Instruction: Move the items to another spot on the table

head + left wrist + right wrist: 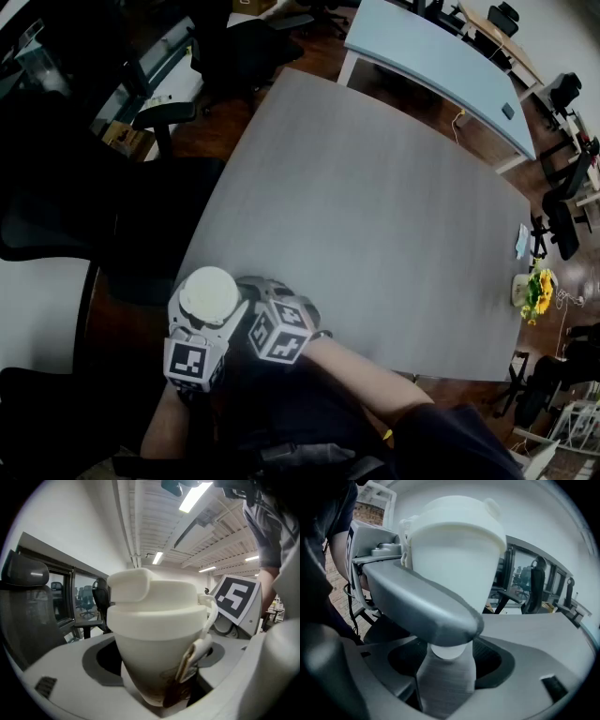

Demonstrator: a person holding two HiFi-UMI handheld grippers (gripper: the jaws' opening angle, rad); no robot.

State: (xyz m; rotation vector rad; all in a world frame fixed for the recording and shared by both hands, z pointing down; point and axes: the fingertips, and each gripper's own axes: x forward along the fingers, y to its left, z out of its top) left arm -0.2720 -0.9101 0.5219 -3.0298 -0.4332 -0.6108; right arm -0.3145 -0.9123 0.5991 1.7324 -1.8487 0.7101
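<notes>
Jaws on the left gripper [161,693] are clamped on a white cup [157,634], one on each side of its lower half, so that one's got it for sure. Cup is upright with a white lid [154,597] snapped on. It's got a little paper tag [194,660] dangling down its side and a brownish stain near the bottom. Then the right gripper [445,679] comes at the same cup from the side. Its jaws stand roughly halfway apart around the narrow base, but one left jaw crosses right in front, so can't tell if they actually press. From the head view the cup is over the near left corner of the grey surface [375,216], both grippers bunched together there. Whether its base touches the surface isn't clear. Far right edge has some yellow flowers [538,291].
</notes>
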